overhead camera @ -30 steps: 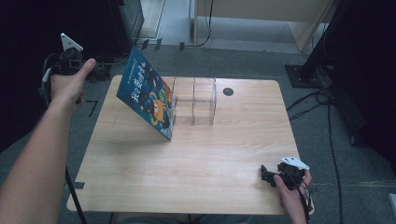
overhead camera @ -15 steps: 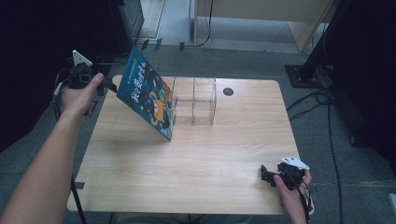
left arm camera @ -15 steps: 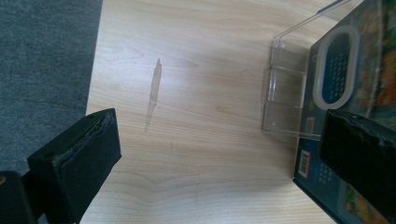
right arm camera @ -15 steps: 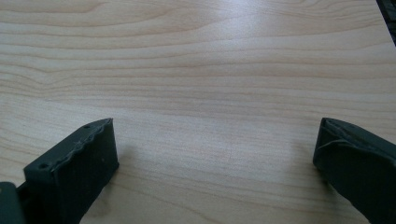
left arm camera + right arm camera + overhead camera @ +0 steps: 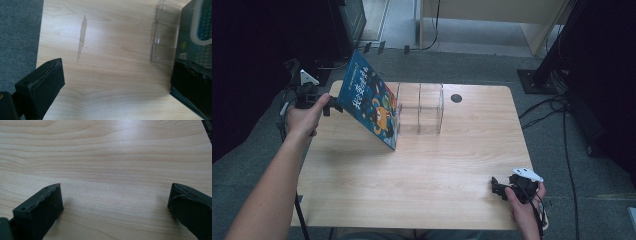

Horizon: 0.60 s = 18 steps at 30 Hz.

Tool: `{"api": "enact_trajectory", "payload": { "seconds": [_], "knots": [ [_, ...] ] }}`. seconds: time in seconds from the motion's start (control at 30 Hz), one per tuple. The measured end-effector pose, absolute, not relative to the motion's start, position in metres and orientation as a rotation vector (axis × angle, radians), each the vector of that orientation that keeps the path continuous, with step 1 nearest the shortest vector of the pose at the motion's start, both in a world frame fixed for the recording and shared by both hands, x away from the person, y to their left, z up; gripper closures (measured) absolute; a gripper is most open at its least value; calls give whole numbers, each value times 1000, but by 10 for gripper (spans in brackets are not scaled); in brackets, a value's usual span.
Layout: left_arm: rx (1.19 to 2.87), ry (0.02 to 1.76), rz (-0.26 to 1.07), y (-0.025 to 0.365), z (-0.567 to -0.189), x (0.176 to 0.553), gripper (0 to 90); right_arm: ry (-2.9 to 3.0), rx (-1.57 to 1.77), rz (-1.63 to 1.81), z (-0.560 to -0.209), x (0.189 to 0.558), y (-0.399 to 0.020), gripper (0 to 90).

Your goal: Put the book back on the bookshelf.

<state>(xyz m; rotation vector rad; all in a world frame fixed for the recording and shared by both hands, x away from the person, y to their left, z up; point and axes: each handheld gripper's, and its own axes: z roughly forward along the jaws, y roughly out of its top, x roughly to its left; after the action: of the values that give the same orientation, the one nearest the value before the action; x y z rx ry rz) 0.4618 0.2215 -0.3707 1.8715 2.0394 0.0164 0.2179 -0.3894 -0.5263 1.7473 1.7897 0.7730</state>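
Since a second ago our left tool (image 5: 328, 104) has moved right to the tilted book (image 5: 371, 106), which leans against the clear rack (image 5: 422, 107) at the worktop's (image 5: 422, 165) far left, probably so it can be tipped into a slot. From the left gripper view, its jaws are spread, one by the book's dark edge. From the right gripper view, our right tool (image 5: 113, 207) is spread over bare wood at the near right.

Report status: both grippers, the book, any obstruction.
Left gripper open at the book's upper edge. Right gripper open, idle at the table's near corner. Book leans on clear rack. Nothing in the way.
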Motion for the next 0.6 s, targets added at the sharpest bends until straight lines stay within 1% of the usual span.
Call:
{"api": "enact_trajectory", "payload": {
  "seconds": [0.37, 0.6],
  "knots": [
    [1917, 2057, 23, 213, -402, 454, 0, 1790, 1747, 774, -526, 218, -389, 0],
    [1916, 2056, 26, 209, -423, 446, 0, 1789, 1749, 773, -526, 218, -389, 0]
  ]
}}
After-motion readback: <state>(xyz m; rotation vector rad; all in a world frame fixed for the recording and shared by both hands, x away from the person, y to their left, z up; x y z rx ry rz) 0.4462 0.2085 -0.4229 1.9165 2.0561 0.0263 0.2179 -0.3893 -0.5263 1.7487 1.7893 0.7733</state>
